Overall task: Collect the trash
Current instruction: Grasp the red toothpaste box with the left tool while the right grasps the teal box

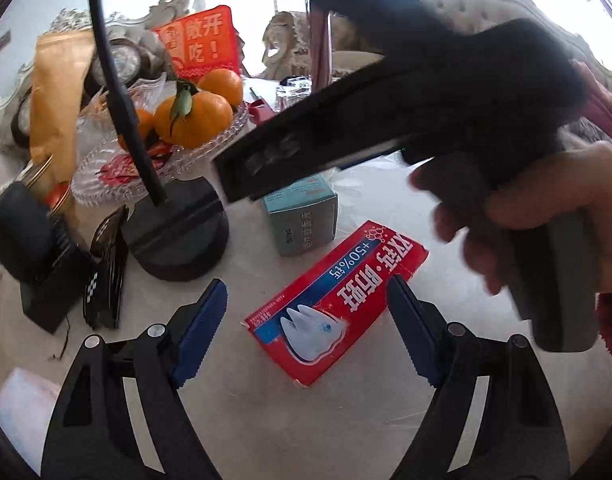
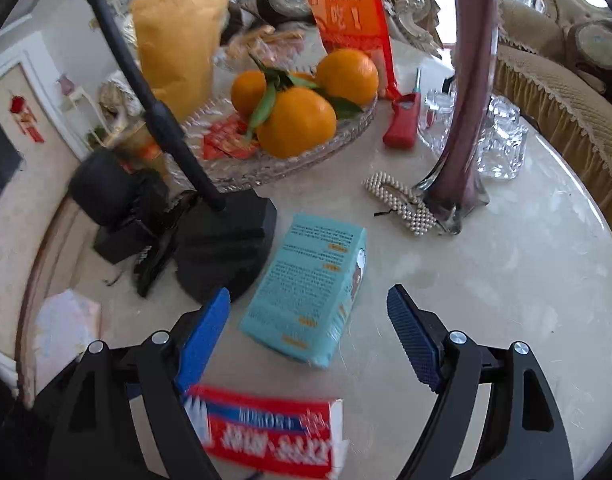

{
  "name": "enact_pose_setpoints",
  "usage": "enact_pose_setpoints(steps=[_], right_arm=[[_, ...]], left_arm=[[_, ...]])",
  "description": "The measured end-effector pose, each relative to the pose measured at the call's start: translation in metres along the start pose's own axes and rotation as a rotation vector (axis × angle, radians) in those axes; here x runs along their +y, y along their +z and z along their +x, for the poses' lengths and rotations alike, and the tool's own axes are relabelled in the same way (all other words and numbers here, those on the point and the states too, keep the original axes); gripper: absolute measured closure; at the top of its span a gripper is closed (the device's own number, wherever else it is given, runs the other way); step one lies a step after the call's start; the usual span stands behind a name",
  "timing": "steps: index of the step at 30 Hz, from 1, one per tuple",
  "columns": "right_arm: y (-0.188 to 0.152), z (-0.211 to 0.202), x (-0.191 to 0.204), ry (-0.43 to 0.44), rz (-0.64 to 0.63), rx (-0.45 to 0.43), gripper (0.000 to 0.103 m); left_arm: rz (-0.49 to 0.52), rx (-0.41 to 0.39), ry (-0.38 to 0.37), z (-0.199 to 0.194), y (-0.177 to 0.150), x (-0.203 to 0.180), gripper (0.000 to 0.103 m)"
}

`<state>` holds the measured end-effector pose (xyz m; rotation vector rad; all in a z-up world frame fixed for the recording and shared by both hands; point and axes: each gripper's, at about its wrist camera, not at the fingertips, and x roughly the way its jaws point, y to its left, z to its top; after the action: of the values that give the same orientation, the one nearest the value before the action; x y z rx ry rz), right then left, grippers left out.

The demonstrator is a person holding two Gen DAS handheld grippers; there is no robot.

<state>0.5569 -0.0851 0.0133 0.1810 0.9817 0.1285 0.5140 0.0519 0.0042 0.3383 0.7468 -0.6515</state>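
A red toothpaste box (image 1: 337, 304) lies flat on the pale marble table, printed side up. My left gripper (image 1: 306, 300) hangs open above it, blue pads either side of the box's near half and clear of it. Behind it a light teal carton (image 1: 302, 216) stands partly hidden by the black body of the right-hand tool (image 1: 385, 120), which a hand (image 1: 537, 220) holds. In the right wrist view the teal carton (image 2: 309, 292) lies between and just beyond the pads of my open right gripper (image 2: 309, 298), untouched. The red box (image 2: 266, 432) shows blurred beneath that gripper.
A black round stand (image 2: 222, 252) with a bent arm sits left of the carton. Behind are a glass dish (image 2: 345, 136) of oranges, a red lighter (image 2: 401, 120), a purple vase (image 2: 457, 160), a pearl clip (image 2: 401, 208) and glass cups (image 2: 501, 140). Black clips (image 1: 106, 276) lie left.
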Motion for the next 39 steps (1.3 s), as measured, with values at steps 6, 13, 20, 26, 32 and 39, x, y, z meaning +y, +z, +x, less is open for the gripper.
enact_pose_setpoints(steps=[6, 13, 20, 26, 32, 39], right_arm=[[0.004, 0.03, 0.003, 0.005, 0.005, 0.073, 0.026], [0.008, 0.026, -0.016, -0.03, -0.135, 0.068, 0.026], [0.015, 0.034, -0.036, -0.019, -0.172, 0.086, 0.026], [0.009, 0.026, -0.059, 0.039, -0.145, 0.086, 0.026], [0.011, 0.019, -0.063, 0.047, -0.154, 0.07, 0.029], [0.008, 0.031, -0.058, 0.03, -0.173, 0.069, 0.072]], left_arm=[[0.015, 0.013, -0.062, 0.013, 0.012, 0.002, 0.023], [-0.007, -0.028, 0.002, 0.024, 0.016, -0.013, 0.023], [0.078, 0.089, -0.117, 0.028, 0.015, -0.029, 0.023], [0.186, 0.211, -0.155, 0.04, 0.019, -0.042, 0.023], [0.204, 0.178, -0.043, 0.036, 0.002, -0.056, 0.026], [-0.037, 0.182, -0.037, 0.034, -0.003, -0.051, 0.066]])
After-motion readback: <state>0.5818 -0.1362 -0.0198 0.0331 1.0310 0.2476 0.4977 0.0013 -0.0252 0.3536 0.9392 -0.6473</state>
